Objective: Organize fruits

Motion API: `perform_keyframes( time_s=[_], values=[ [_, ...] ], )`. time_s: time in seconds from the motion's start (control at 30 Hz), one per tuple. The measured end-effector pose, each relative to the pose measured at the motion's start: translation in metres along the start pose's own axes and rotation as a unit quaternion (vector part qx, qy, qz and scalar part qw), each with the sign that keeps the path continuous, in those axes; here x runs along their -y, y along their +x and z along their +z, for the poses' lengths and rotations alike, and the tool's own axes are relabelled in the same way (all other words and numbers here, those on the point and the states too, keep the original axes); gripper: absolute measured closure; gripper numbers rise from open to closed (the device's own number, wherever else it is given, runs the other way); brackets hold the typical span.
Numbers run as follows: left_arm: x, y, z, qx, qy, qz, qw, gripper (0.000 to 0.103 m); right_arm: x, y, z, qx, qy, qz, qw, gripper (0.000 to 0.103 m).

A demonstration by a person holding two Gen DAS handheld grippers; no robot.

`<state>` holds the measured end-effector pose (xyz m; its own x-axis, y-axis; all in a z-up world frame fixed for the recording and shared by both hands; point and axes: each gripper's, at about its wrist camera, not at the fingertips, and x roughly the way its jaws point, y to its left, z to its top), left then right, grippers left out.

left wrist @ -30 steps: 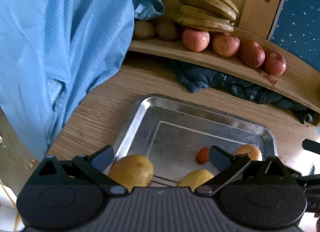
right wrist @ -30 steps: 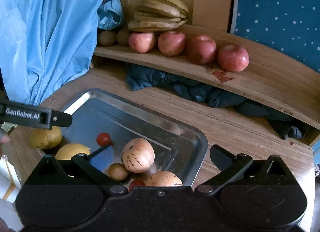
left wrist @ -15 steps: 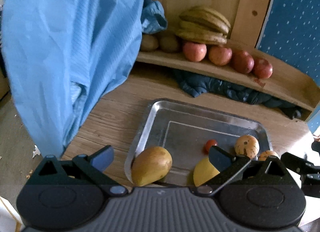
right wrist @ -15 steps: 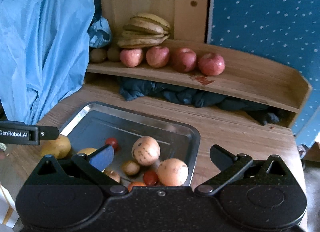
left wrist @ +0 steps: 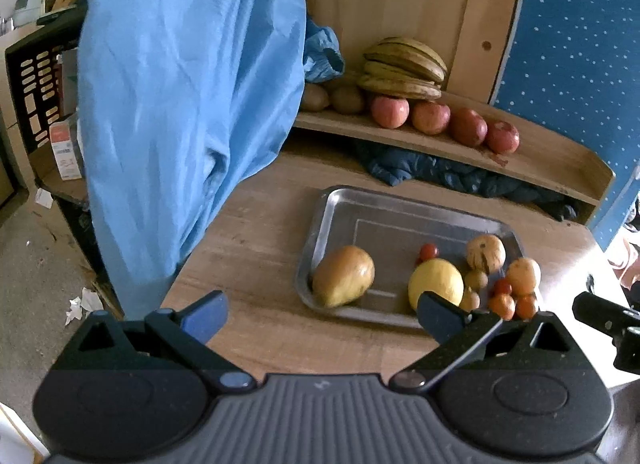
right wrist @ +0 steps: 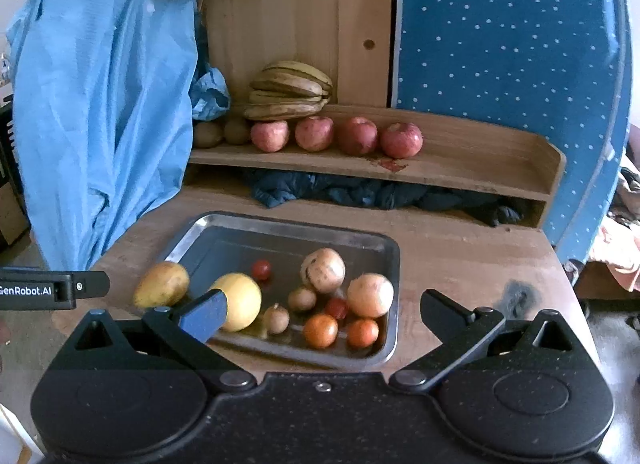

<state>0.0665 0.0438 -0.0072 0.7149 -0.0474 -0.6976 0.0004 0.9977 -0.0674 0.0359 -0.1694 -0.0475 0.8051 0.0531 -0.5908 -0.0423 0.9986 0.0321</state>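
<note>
both grippers – left gripper [left wrist: 322, 314], right gripper [right wrist: 322, 310] – spread wide, holding nothing, low in frame; mid-frame, tray [right wrist: 280, 220] holds mango [right wrist: 162, 284] and lemon [right wrist: 238, 300].

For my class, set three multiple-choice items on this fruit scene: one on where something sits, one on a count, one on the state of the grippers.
1. Where do the bananas lie?
A. in the metal tray
B. on the wooden shelf
C. on the floor

2. How many red apples stand in a row on the shelf?
A. two
B. four
C. six

3. In what state are both grippers?
A. open and empty
B. shut on a mango
C. shut on a tomato

Key: 1 B, the bunch rests above the apples on the shelf. 2 B, four show side by side. 3 A, the left gripper and right gripper have jaws spread, nothing between them.
</note>
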Motion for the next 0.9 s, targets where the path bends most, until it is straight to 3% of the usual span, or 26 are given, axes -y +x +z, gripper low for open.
perform_keyframes(
  time_s=[0.4, 0.9],
  values=[
    [-0.006, -0.028, -0.033, 0.019, 0.026, 0.004, 0.9995, 0.000, -0.023, -0.030, -0.031, -0.003, 0.012, -0.001, 1.000, 0.001],
    [-0.005, -0.029, -0.033, 0.016, 0.024, 0.007, 0.9996, 0.000, -0.023, -0.027, -0.033, -0.013, 0.004, 0.008, 1.000, 0.001]
  ],
)
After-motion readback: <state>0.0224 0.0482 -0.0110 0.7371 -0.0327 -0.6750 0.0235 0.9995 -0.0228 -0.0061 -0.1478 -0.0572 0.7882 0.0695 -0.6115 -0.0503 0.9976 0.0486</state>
